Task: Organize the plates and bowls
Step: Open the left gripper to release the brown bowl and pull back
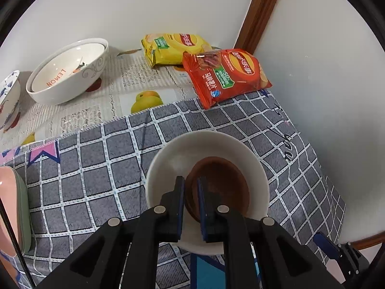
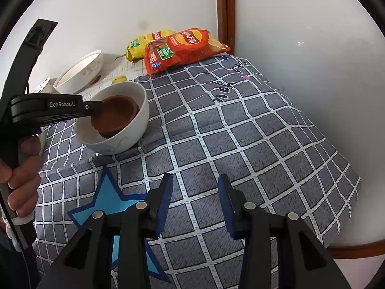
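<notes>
My left gripper (image 1: 191, 184) is shut on the rim of a brown dish (image 1: 223, 183) that sits tilted inside a white bowl (image 1: 211, 142) on the grey checked cloth. The right wrist view shows the same brown dish (image 2: 115, 116) in the white bowl (image 2: 134, 130), with the left gripper (image 2: 97, 107) reaching in from the left. My right gripper (image 2: 195, 183) is open and empty above the cloth, to the right of the bowl. Two nested large white bowls (image 1: 69, 72) lie tilted at the back left. A blue-patterned bowl (image 1: 8, 98) stands at the far left.
A red chip bag (image 1: 226, 77) and a yellow chip bag (image 1: 173, 47) lie at the back by the wall and a wooden post (image 1: 259, 12). A pink and green object (image 1: 14, 207) is at the left edge. The grey checked cloth (image 2: 240, 144) ends at the right.
</notes>
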Available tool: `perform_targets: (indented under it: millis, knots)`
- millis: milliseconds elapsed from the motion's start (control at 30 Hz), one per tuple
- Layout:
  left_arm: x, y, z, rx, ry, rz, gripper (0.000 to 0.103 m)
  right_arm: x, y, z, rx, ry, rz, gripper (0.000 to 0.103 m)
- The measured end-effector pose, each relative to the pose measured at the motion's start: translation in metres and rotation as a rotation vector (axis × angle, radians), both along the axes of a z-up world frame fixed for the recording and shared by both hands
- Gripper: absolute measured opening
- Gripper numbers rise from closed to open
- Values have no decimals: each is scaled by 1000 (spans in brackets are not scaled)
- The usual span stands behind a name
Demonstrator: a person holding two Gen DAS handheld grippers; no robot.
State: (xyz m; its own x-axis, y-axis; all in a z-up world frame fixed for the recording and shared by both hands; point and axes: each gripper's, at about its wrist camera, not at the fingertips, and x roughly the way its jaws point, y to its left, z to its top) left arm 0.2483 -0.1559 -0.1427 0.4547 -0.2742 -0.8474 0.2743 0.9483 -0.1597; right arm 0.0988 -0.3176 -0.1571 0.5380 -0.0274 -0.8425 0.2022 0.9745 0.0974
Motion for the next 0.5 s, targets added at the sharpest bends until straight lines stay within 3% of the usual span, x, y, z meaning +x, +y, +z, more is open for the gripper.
perform_targets:
  millis: [233,300,433,500]
  knots:
    - [-6,7,17,7,-40,-19,12,4,2,11,22,-3,-28,39]
    - [-10,10,21,12,-45,-27,16,5,2,13,40,12,-49,53]
    - [-23,16,32,0,-70,-59,16,6,6,19,4,43,-107,57]
    - [-34,19,39,14,-95,-67,25,7,11,21,-38,71,-119,59]
